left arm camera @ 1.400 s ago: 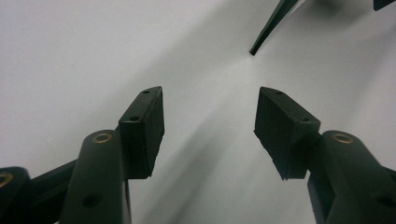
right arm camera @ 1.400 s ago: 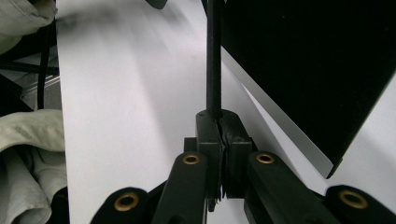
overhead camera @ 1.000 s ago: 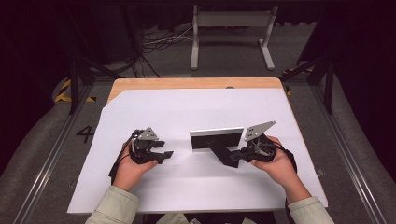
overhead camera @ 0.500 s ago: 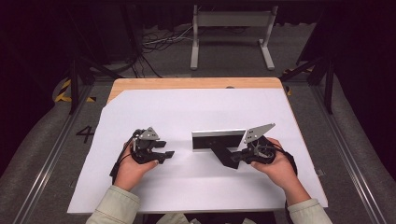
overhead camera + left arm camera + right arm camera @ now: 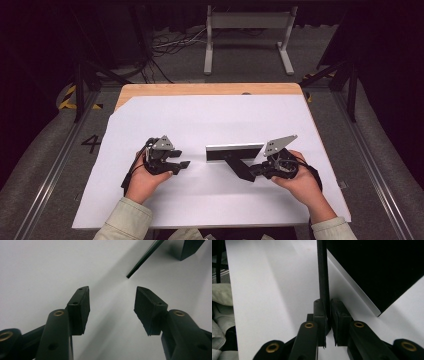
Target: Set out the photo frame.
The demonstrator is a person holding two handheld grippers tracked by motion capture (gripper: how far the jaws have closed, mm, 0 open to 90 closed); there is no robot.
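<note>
The right gripper [image 5: 329,315] is clamping its jaws on the thin black support leg [image 5: 323,272] of a small stand-up frame [image 5: 234,151], so the step in hand looks like setting the frame upright on the white counter [image 5: 200,120]. The frame is standing just ahead of the right jaws, its leg running straight out from between them and its dark panel rising to one side. The left gripper [image 5: 111,307] is waiting with its jaws spread wide and empty; the frame's thin edge [image 5: 143,258] is lying a little beyond their tips. Next, I judge, the left jaws need to steady that edge while the right lets go. The frame is looking flat, dark-faced, with a pale silvery rim.
</note>
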